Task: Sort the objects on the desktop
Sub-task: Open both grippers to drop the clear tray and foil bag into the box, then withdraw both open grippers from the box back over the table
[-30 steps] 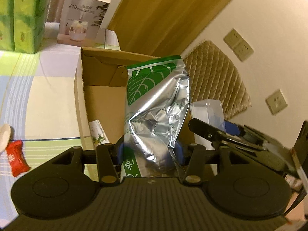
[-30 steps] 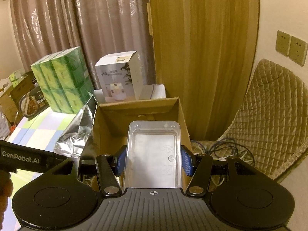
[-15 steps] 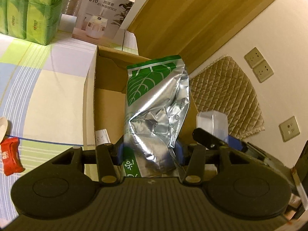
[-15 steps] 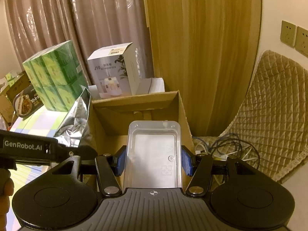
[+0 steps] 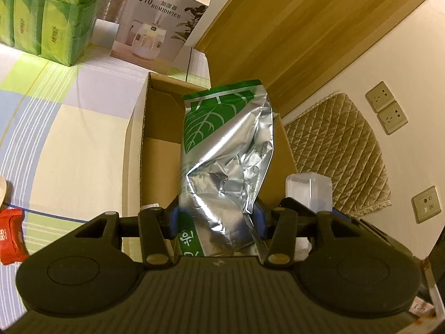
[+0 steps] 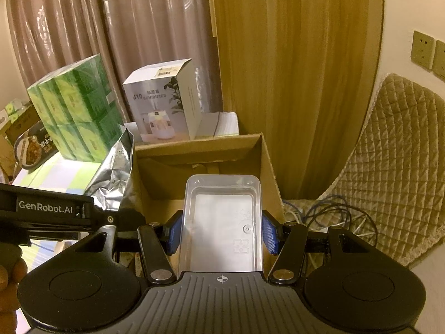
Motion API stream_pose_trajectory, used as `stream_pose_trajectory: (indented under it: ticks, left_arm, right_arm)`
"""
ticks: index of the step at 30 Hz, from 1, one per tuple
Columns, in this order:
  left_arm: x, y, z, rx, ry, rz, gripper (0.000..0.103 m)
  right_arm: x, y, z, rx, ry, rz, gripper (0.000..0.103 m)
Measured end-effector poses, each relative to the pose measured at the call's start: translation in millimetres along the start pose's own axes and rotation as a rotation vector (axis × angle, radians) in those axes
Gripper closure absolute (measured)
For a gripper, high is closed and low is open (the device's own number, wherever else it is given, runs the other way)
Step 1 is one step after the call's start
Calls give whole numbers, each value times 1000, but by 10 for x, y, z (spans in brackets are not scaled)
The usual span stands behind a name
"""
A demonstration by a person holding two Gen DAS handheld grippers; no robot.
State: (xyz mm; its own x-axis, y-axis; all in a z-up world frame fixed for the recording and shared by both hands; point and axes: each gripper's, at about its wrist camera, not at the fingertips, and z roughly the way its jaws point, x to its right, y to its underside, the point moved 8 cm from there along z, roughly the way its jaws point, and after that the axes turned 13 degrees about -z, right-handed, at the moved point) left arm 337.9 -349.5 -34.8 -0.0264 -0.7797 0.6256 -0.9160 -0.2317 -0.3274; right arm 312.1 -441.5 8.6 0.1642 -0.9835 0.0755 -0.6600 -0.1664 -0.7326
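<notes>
The left gripper point(image 5: 216, 217) is clamped on a silver foil pouch with a green leaf print point(image 5: 225, 150), which stands upright between its blue pads, directly over the open cardboard box point(image 5: 133, 150) ahead of it. The right gripper point(image 6: 222, 232) grips a clear plastic tray point(image 6: 222, 222), held over the same box's near end. Beyond the box, ahead and left of both grippers, stand a white humidifier carton point(image 5: 161, 25) and stacked green tissue packs point(image 6: 69, 105). A red snack packet point(image 5: 11, 235) lies far left of the left gripper.

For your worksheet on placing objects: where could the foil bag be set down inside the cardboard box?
Bare floor of the cardboard box shows left of the foil bag, along its left wall. The right side is crowded by the clear plastic container.
</notes>
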Motion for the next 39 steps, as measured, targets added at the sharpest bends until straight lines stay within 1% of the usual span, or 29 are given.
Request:
stream_pose_trajectory:
  ticks: [6, 10, 12, 21, 24, 26, 27, 29, 33, 39]
  left_arm:
    - [-22, -27, 44, 6, -2, -12, 59]
    - [-22, -72, 35, 23, -9, -15, 54]
    - [-32, -106, 4, 37, -8, -12, 55]
    - [-37, -186, -162, 69, 11, 6, 55]
    - [-52, -197, -200, 79, 12, 10, 55]
    - [-73, -202, -223, 84, 12, 10, 55]
    - [-84, -206, -236, 86, 12, 9, 55]
    - [-106, -208, -257, 88, 10, 10, 55]
    - [-151, -190, -289, 87, 4, 18, 55]
    - [-192, -134, -307, 82, -8, 41, 54]
  right_arm:
    - [6, -15, 42, 0, 2, 1, 49]
    - [6, -20, 65, 1, 2, -1, 49]
    - [10, -16, 72, -1, 2, -1, 49]
    - [-13, 18, 102, -4, 0, 2, 49]
    - [-17, -19, 115, 16, 5, 5, 49]
    - [-9, -54, 127, 33, -6, 19, 29]
    - [0, -74, 116, 46, -5, 26, 17]
    - [4, -93, 82, 68, -2, 29, 17]
    - [37, -62, 3, 80, 8, 44, 17]
    - [69, 54, -101, 61, 25, 49, 15]
